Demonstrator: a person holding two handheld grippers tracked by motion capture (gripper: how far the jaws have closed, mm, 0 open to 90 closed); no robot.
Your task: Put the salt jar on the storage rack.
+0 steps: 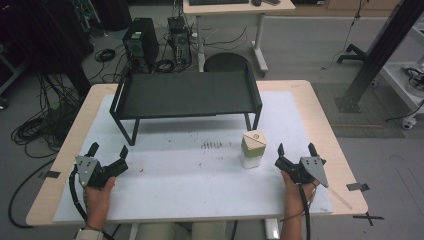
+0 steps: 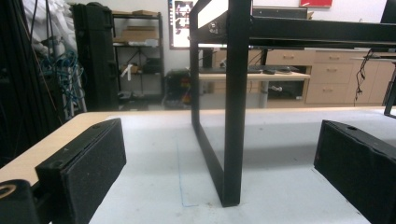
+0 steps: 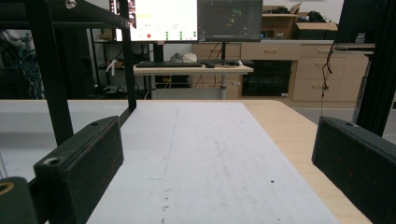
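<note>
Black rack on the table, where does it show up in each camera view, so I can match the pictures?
High view: black rack stands at top centre, at the far side of the table.
Left gripper view: its upright leg frame is at centre, close up.
Right gripper view: its legs and top rail are at the upper left.
Shared landmark: the white mat under it.

high cam overhead; gripper cams low, fwd.
</note>
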